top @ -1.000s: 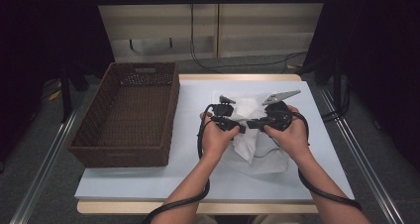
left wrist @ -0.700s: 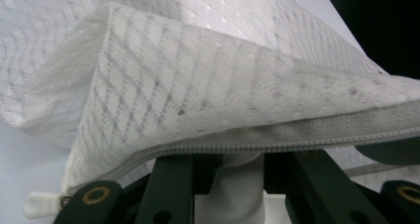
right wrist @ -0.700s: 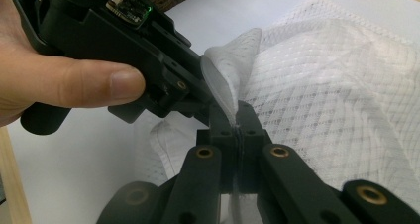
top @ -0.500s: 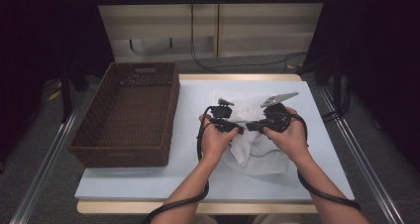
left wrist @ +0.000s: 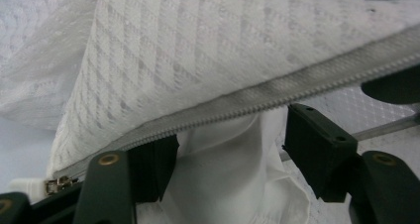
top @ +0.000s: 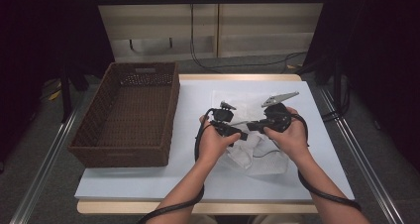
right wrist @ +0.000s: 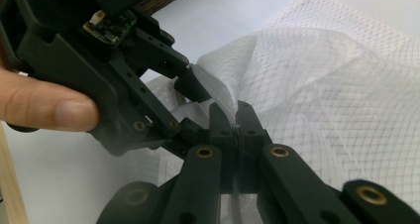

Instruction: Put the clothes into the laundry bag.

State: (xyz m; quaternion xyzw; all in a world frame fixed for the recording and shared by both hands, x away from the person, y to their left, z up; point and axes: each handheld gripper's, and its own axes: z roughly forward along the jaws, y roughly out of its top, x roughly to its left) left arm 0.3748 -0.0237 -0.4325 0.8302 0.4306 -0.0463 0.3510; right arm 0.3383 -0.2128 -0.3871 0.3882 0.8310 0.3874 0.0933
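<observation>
A white mesh bag [top: 260,157] with a grey zipper [left wrist: 277,92] lies on the table under both hands. My right gripper [right wrist: 237,120] is shut on the bag's mesh edge beside the zipper. My left gripper [left wrist: 233,149] faces it almost tip to tip [top: 241,134]. Its jaws have just been opening and now stand apart. A fold of white cloth [left wrist: 223,179] hangs between them, under the lifted zipper edge. In the right gripper view the left gripper's fingertips [right wrist: 193,85] sit just left of my shut right jaws.
A dark wicker basket [top: 171,110] stands on the left part of the white table [top: 198,179]. Cables trail from both grippers back along the forearms. A wooden strip edges the table's front [top: 198,206].
Both hands have kept their place. The white bag beneath them looks lower and a little more spread out than a second ago.
</observation>
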